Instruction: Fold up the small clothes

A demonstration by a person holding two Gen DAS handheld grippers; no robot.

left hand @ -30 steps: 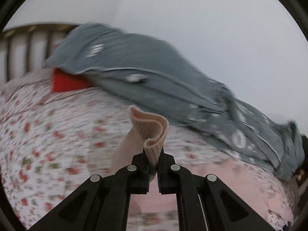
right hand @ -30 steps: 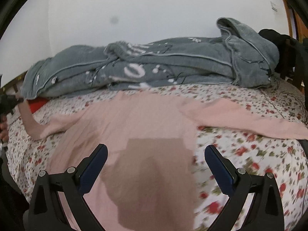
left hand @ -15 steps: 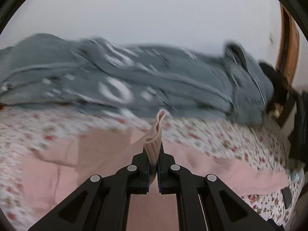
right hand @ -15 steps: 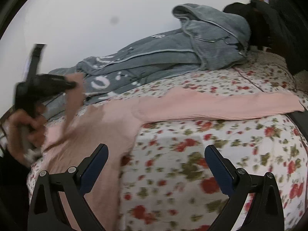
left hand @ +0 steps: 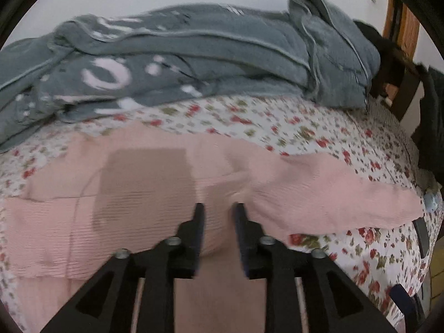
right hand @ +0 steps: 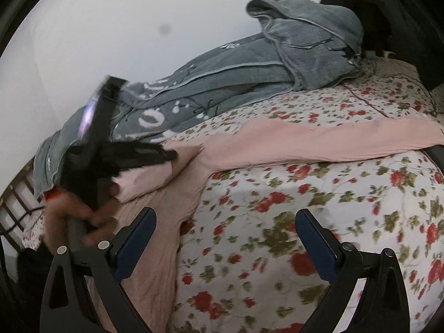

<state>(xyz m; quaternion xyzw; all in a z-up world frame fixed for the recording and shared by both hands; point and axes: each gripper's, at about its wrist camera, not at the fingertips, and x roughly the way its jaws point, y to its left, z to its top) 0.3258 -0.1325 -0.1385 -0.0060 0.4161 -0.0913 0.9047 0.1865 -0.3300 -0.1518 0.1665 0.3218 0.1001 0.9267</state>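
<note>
A pink ribbed long-sleeved top (left hand: 138,194) lies flat on the floral bed. Its left sleeve is folded across the body. Its right sleeve (left hand: 347,194) stretches out to the right, also in the right wrist view (right hand: 319,141). My left gripper (left hand: 217,208) hovers just above the top's middle, jaws parted, holding nothing; it also shows in the right wrist view (right hand: 173,155), held by a hand. My right gripper (right hand: 224,216) is wide open and empty above the floral sheet, right of the top's body (right hand: 155,236).
A rumpled grey blanket (left hand: 194,63) lies along the wall behind the top, also in the right wrist view (right hand: 249,75). The floral bedsheet (right hand: 305,222) covers the bed. Dark clothing (right hand: 374,8) and a wooden frame (left hand: 402,27) stand at the far right. A slatted headboard (right hand: 16,202) is at the left.
My left gripper carried the sleeve cuff rightward over the top's body, then opened and let it go. My right gripper swung right, from above the top's body to above the sheet.
</note>
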